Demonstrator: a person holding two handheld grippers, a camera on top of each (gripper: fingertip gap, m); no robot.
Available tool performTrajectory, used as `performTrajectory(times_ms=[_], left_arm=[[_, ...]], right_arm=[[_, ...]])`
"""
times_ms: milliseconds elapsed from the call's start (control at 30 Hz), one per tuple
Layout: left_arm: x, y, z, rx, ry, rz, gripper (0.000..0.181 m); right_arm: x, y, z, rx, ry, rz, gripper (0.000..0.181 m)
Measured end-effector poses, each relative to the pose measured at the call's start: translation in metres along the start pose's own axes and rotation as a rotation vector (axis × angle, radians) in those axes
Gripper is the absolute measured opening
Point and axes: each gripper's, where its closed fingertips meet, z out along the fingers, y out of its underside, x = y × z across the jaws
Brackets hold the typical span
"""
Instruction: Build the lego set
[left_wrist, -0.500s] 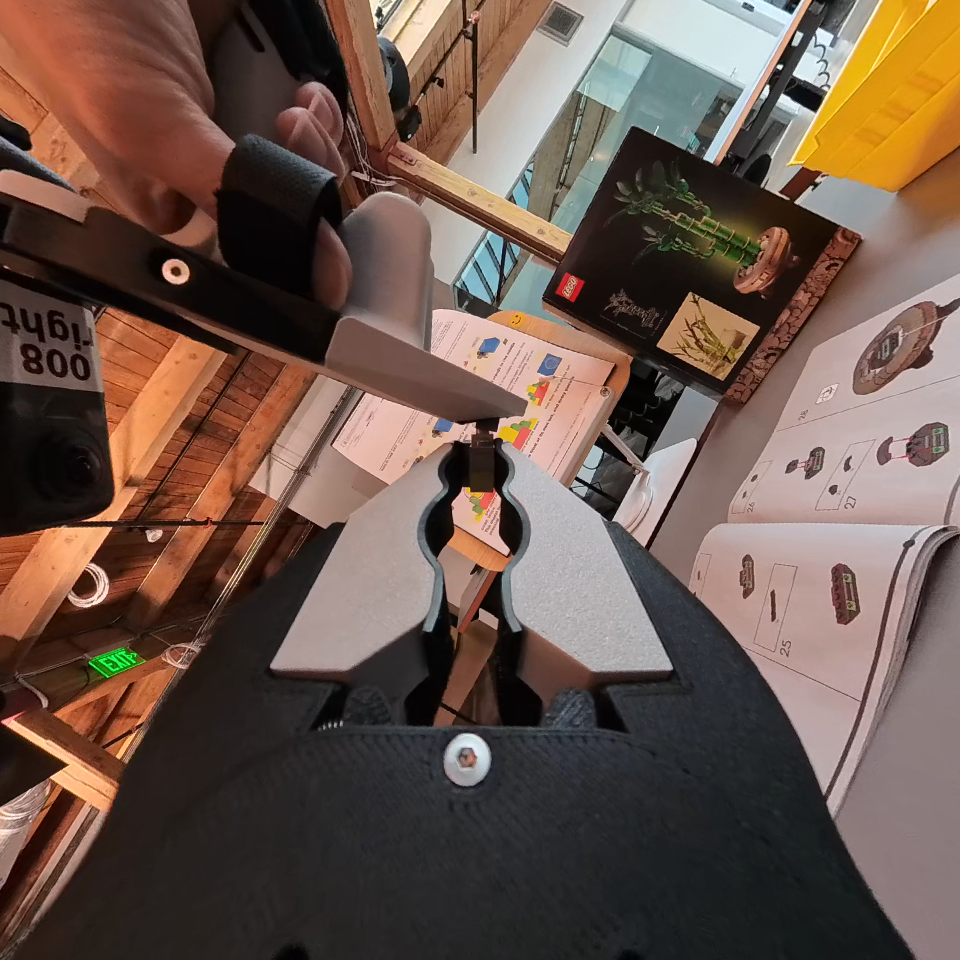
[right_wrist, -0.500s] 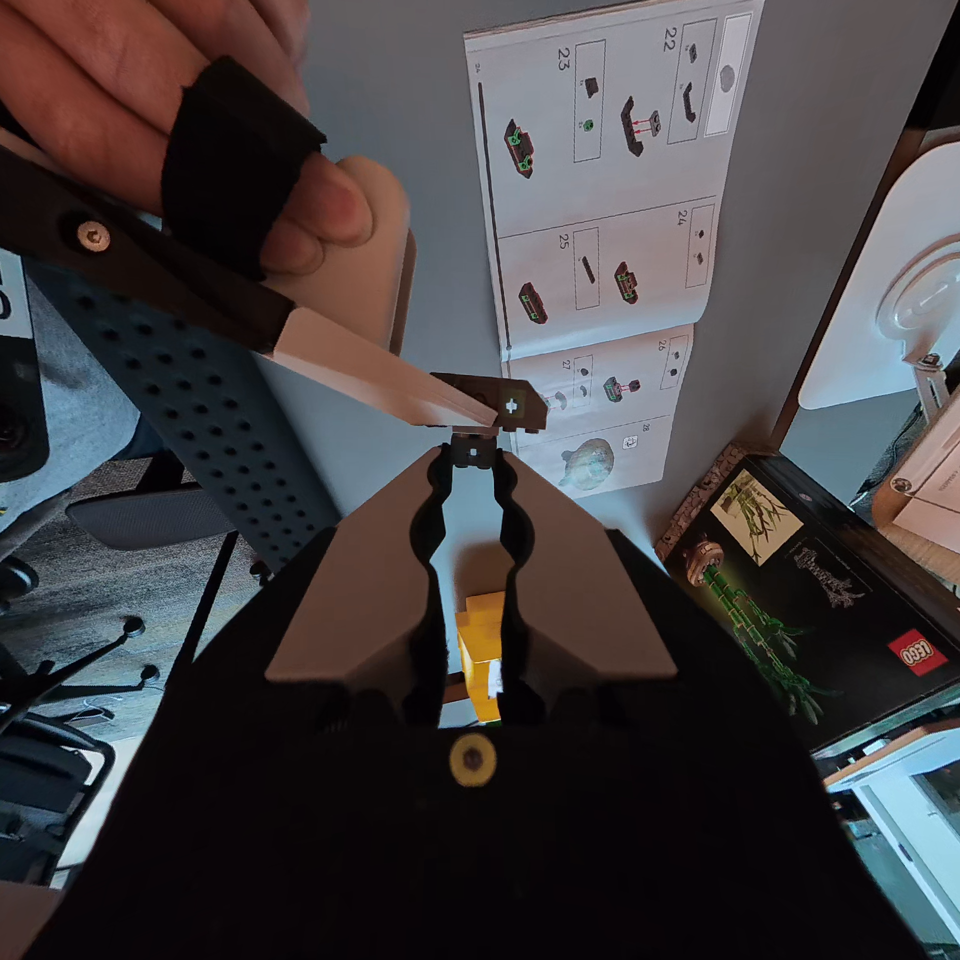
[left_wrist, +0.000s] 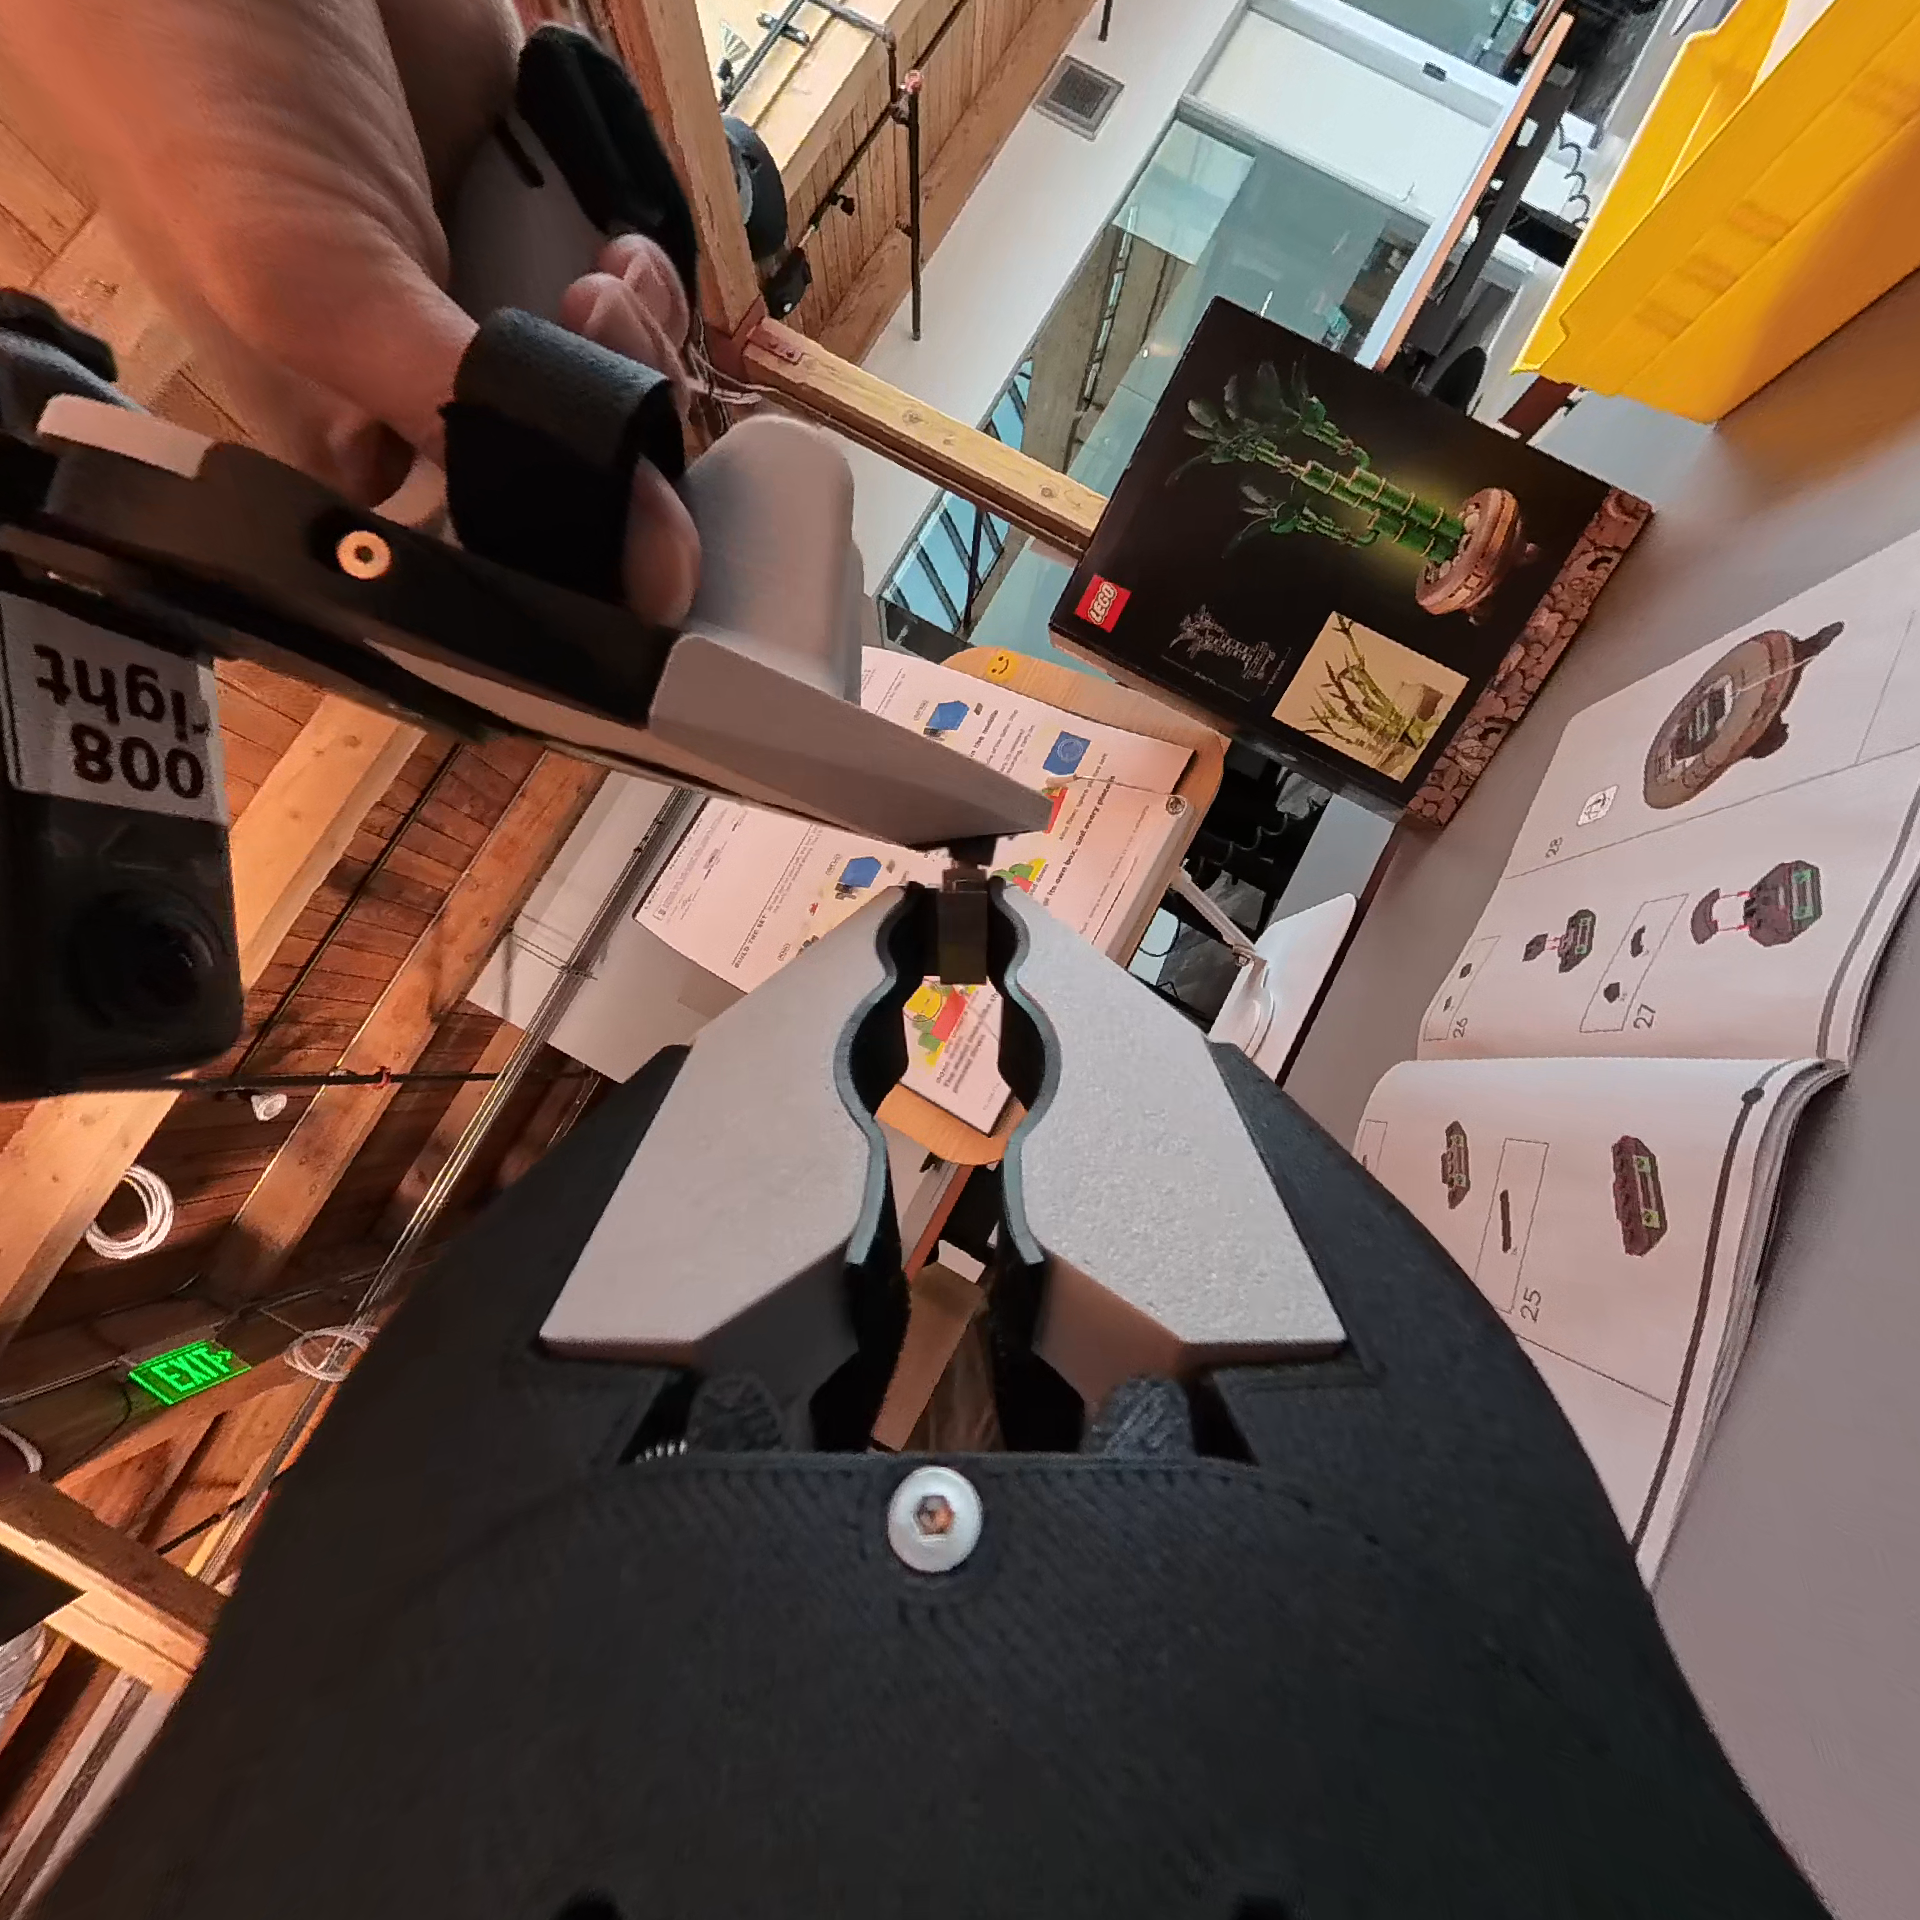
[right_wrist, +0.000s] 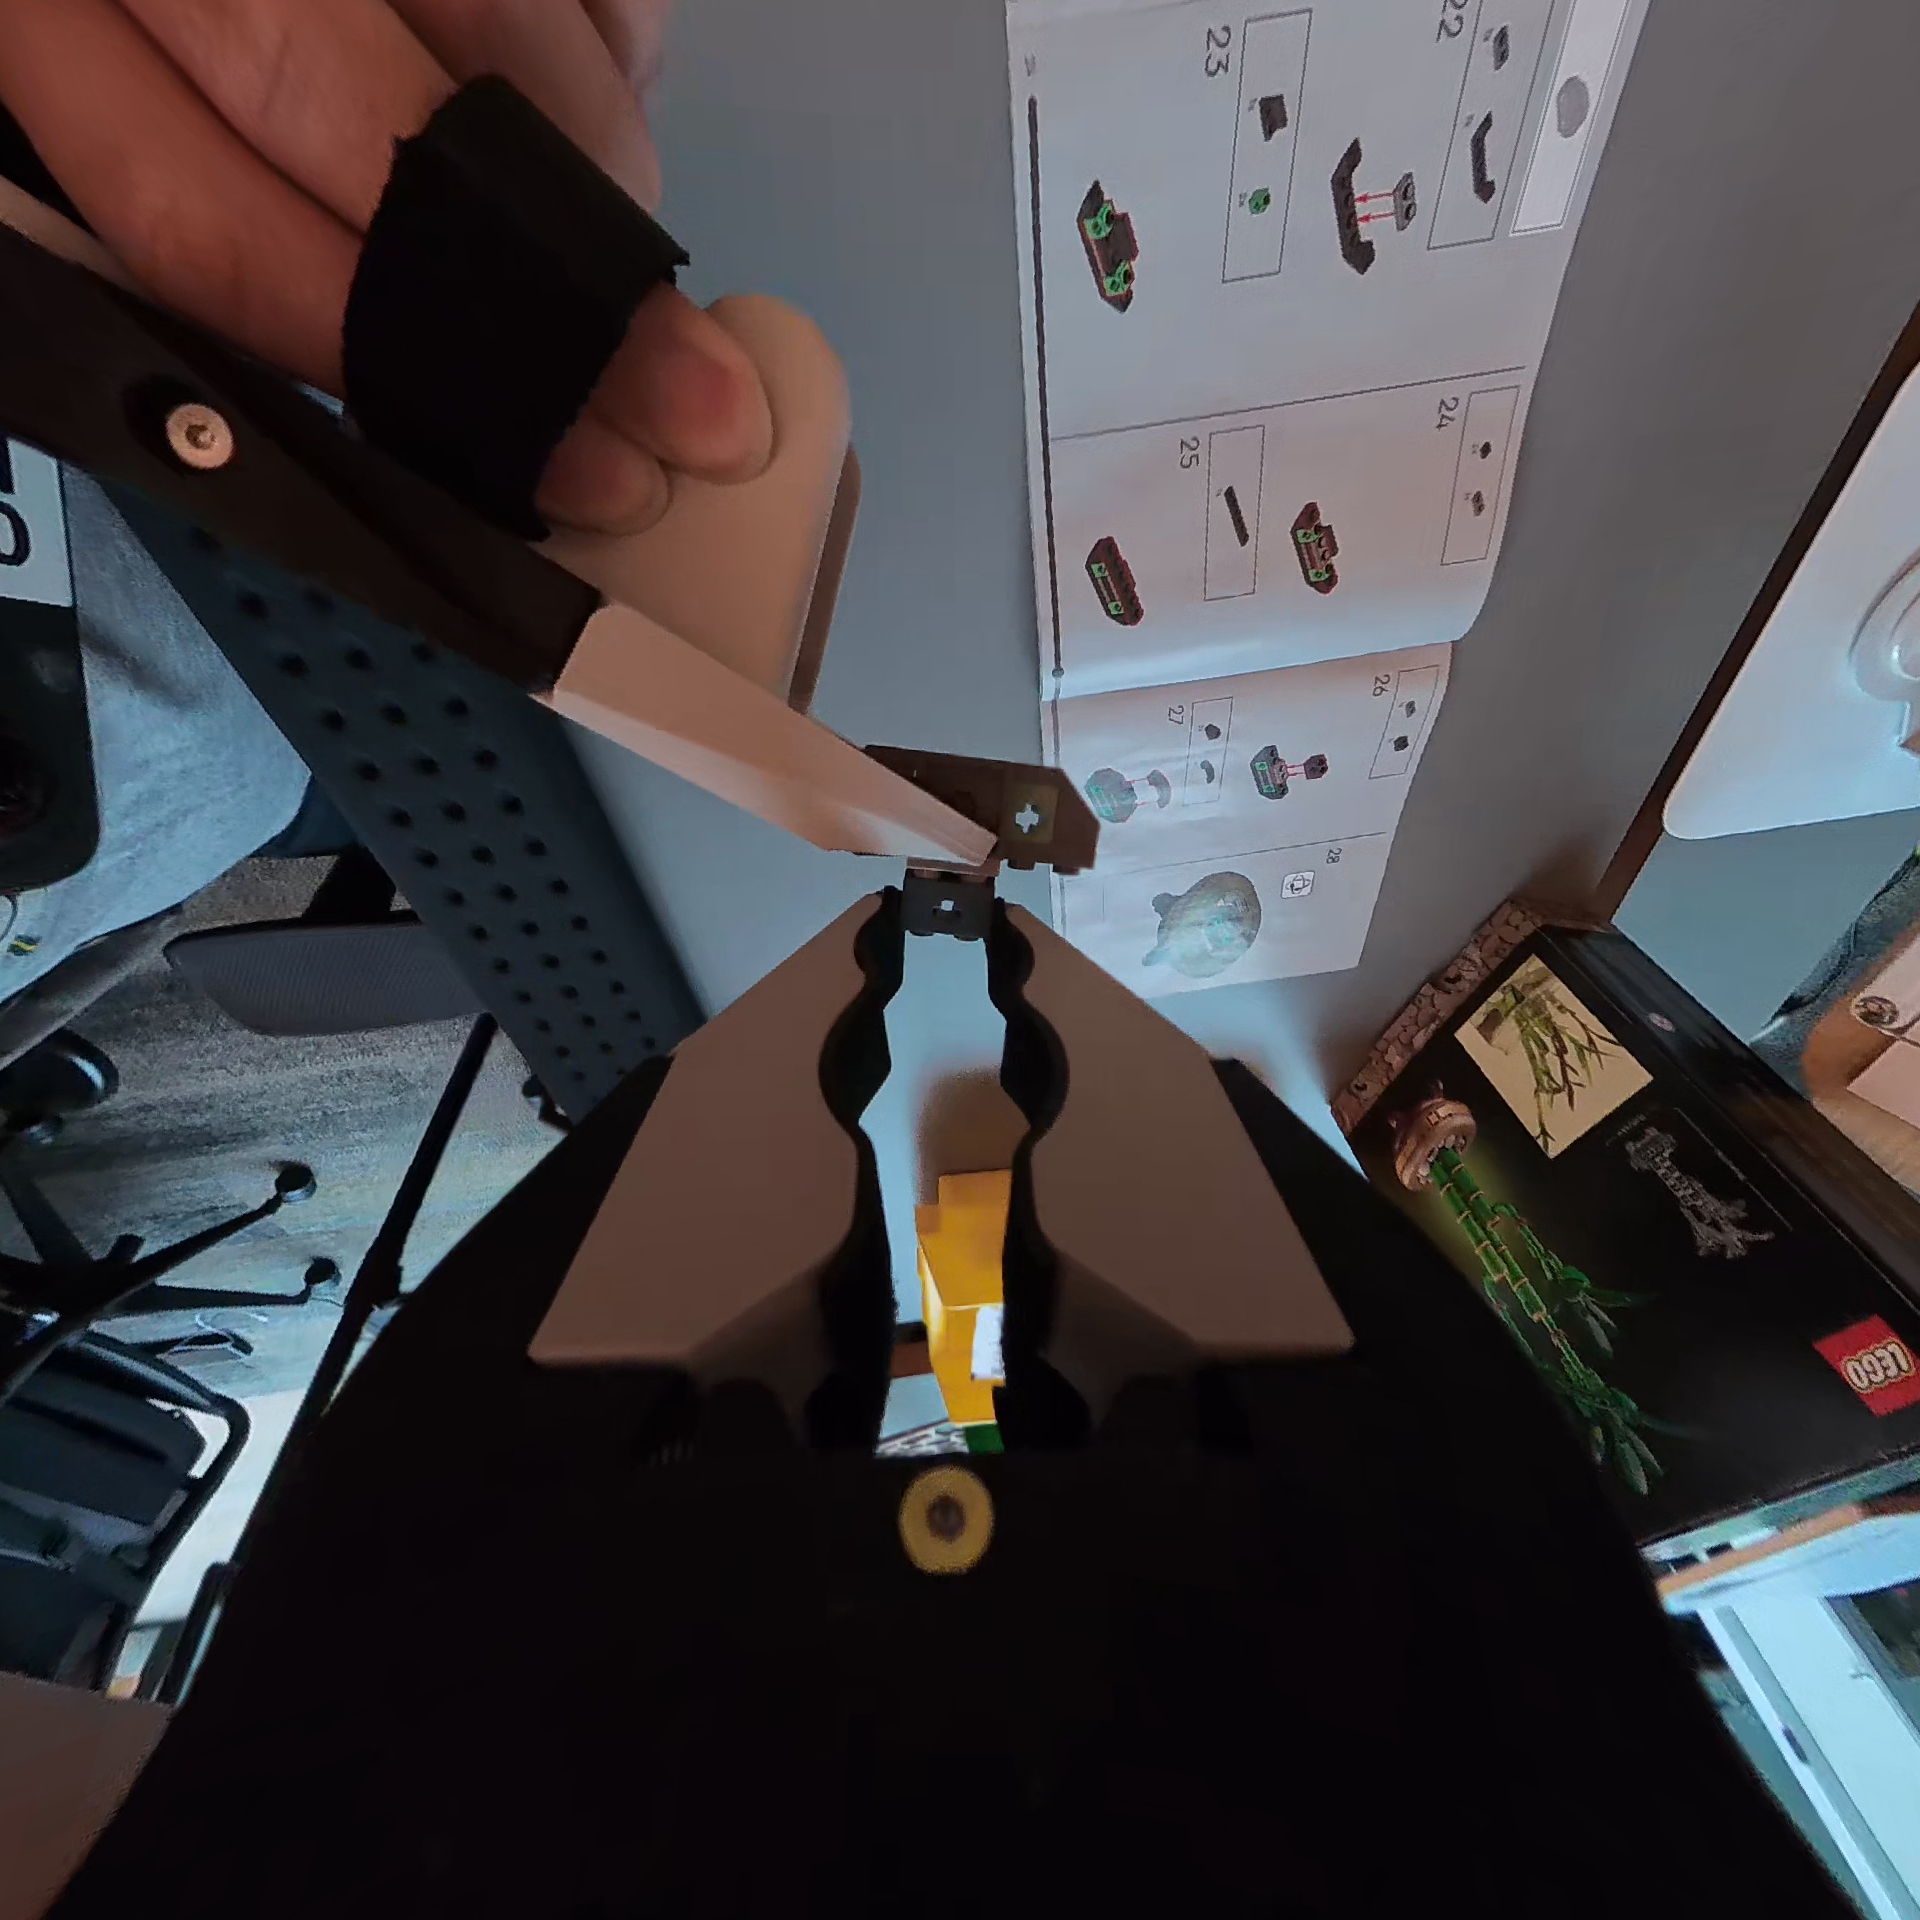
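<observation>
Two grippers meet tip to tip above a grey table (right_wrist: 914, 260). The left gripper (left_wrist: 961, 920) has its fingers pinched on a brown Lego assembly (left_wrist: 961, 940), seen edge-on in its own view as a narrow dark block between the tips; in the right wrist view the same assembly (right_wrist: 1023, 810) shows as a brown plate with a cross-shaped hole, held at the end of the left gripper's pale finger (right_wrist: 790, 764). The right gripper (right_wrist: 943, 914) pinches a small dark grey piece (right_wrist: 943, 907) between its tips, and that piece sits just against the underside of the brown assembly; whether the two are fully joined cannot be told. In the left wrist view the right gripper's grey finger (left_wrist: 831, 758) comes in from the upper left, with a person's hand (left_wrist: 312, 260) strapped to its handle by a black band.

Beyond the tips an open instruction booklet (right_wrist: 1278, 436) lies flat on the table. To its right in the right wrist view lies a black set box (right_wrist: 1683, 1226) with a bamboo plant pictured on it. A yellow bin (left_wrist: 1766, 197) stands at the far right in the left wrist view. A blue perforated chair back (right_wrist: 436, 769) shows at the left of the right wrist view.
</observation>
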Motion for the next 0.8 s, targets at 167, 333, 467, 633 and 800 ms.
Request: performTrajectory(times_ms=[167,333,467,633,800], left_arm=[[0.004,0.001,0.001,-0.001,0.013,0.015,0.008],[0.007,0.000,0.001,0.002,0.026,0.026,0.008],[0.010,-0.001,0.001,0.008,0.037,0.042,0.008],[0.013,-0.003,0.000,0.014,0.047,0.045,0.008],[0.010,0.001,0.001,-0.003,0.040,0.021,0.008]], right_arm=[[0.001,0.002,0.004,-0.034,0.012,-0.010,0.012],[0.002,0.005,0.006,-0.083,0.029,-0.032,0.013],[0.000,0.008,0.008,-0.130,0.020,-0.048,0.013],[0.000,0.010,0.010,-0.165,0.006,-0.057,0.013],[0.002,0.006,0.009,-0.121,-0.001,-0.026,0.013]])
